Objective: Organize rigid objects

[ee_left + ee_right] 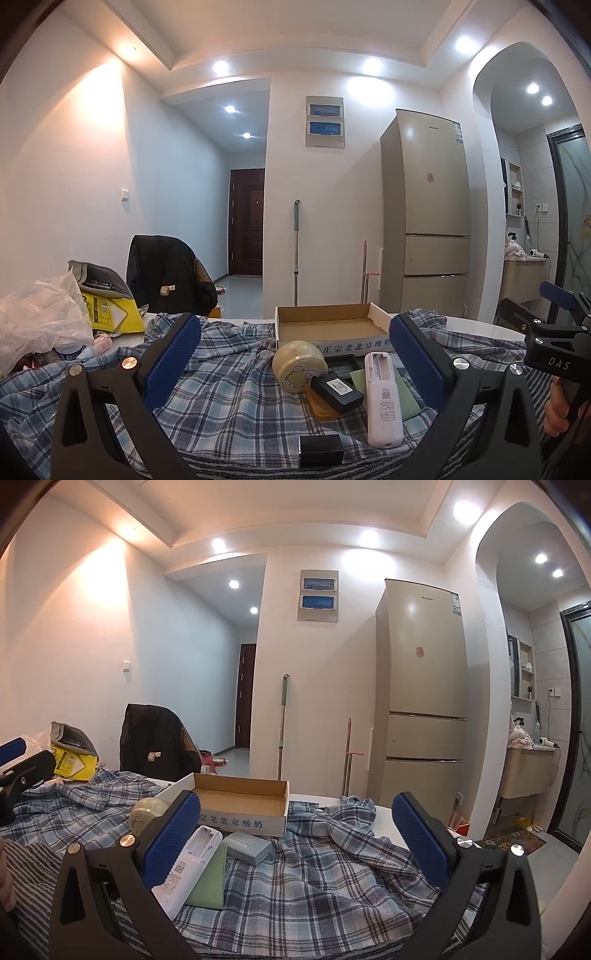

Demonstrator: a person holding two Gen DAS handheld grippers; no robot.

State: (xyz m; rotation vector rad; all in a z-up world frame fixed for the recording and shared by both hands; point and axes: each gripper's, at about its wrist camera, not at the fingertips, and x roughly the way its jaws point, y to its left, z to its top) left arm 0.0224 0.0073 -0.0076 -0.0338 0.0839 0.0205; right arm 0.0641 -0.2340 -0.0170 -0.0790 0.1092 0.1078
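An open cardboard box (328, 326) (240, 799) sits on a plaid cloth. In front of it lie a round yellow container (298, 367) (147, 810), a black adapter (337, 392), a white remote (383, 398) (188, 866) with its battery bay open, a green card (400, 395) (208, 880), a small black block (320, 449) and a grey box (248, 846). My left gripper (295, 369) is open and empty above these objects. My right gripper (295, 845) is open and empty, to the right of the remote.
A plastic bag (37, 321) and a yellow package (110, 314) lie at the table's left. A chair with a dark jacket (168, 278) stands behind the table. A fridge (428, 214) and mop (296, 251) stand by the far wall. The table's white edge (388, 827) shows at right.
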